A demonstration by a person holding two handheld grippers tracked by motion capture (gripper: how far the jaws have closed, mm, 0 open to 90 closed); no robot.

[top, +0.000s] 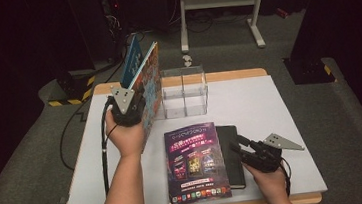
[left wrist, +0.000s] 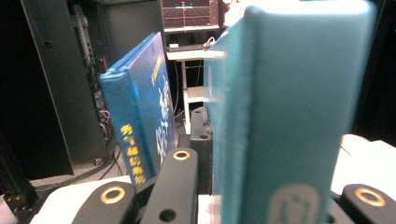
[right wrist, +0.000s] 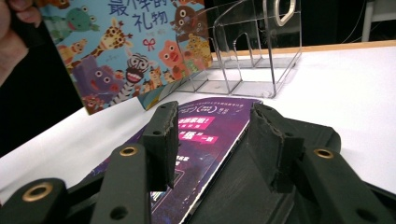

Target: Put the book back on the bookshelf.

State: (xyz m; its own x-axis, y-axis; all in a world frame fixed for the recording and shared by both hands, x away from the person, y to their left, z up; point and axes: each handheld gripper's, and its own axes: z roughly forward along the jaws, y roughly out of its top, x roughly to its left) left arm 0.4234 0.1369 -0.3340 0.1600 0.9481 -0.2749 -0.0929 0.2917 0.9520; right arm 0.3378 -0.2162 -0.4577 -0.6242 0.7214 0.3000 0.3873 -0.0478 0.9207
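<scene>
The colourful animal picture book (top: 151, 87) stands upright, pinched in the left hand-held gripper (top: 136, 106), beside the clear plastic book rack (top: 184, 92) on the white worktop (top: 269, 103). The right hand-held gripper (top: 238, 144) rests half open over a purple magazine (top: 195, 163) and black notebook (top: 233, 170).

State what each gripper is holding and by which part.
The left gripper is shut on the animal picture book, held upright by its near edge. The right gripper holds nothing; its jaws stand apart over the purple magazine and black notebook.
</scene>
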